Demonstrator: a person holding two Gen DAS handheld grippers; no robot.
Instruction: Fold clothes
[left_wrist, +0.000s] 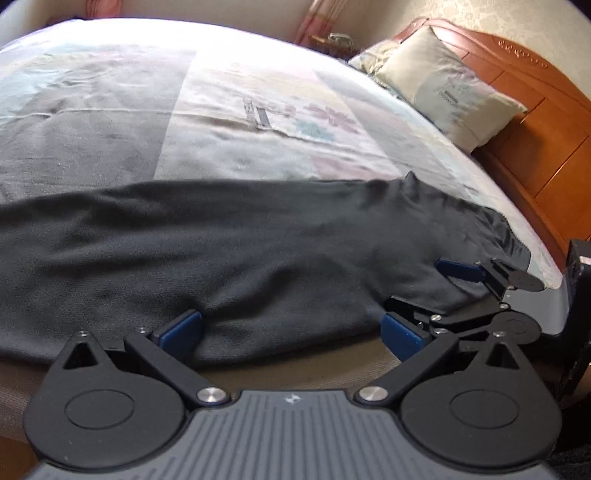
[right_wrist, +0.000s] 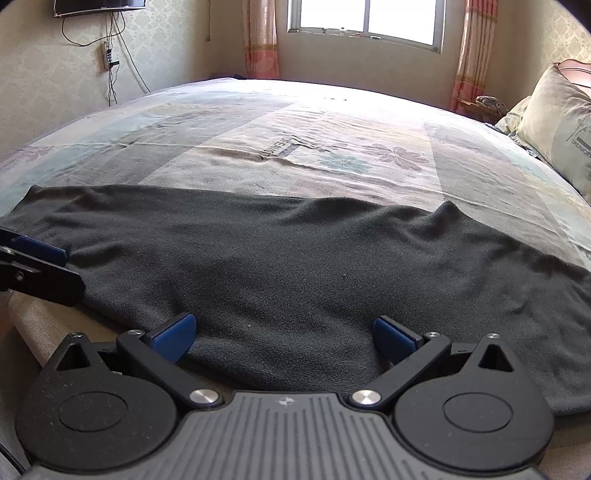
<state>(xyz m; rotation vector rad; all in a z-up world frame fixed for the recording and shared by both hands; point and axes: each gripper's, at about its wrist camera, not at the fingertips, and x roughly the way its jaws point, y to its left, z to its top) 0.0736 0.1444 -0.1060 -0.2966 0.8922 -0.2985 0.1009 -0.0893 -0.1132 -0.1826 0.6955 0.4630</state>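
Dark garment (right_wrist: 295, 266) is spread flat along the near edge of the bed (right_wrist: 295, 122), pillow (right_wrist: 557, 122) off at the headboard end. Left gripper (left_wrist: 291, 332) and right gripper (right_wrist: 284, 336) both sit at the garment's near hem, fingers spread wide over the fabric, not pinching anything. Window (right_wrist: 365, 22) is past the bed's far side.

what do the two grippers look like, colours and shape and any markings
Both match. The left gripper and right gripper have matte black linkage arms with round disc-shaped bases, silver pivot screws, blue pads on the fingers, and a grey ribbed body bearing a small pale logo. No cables or sleeves are visible.
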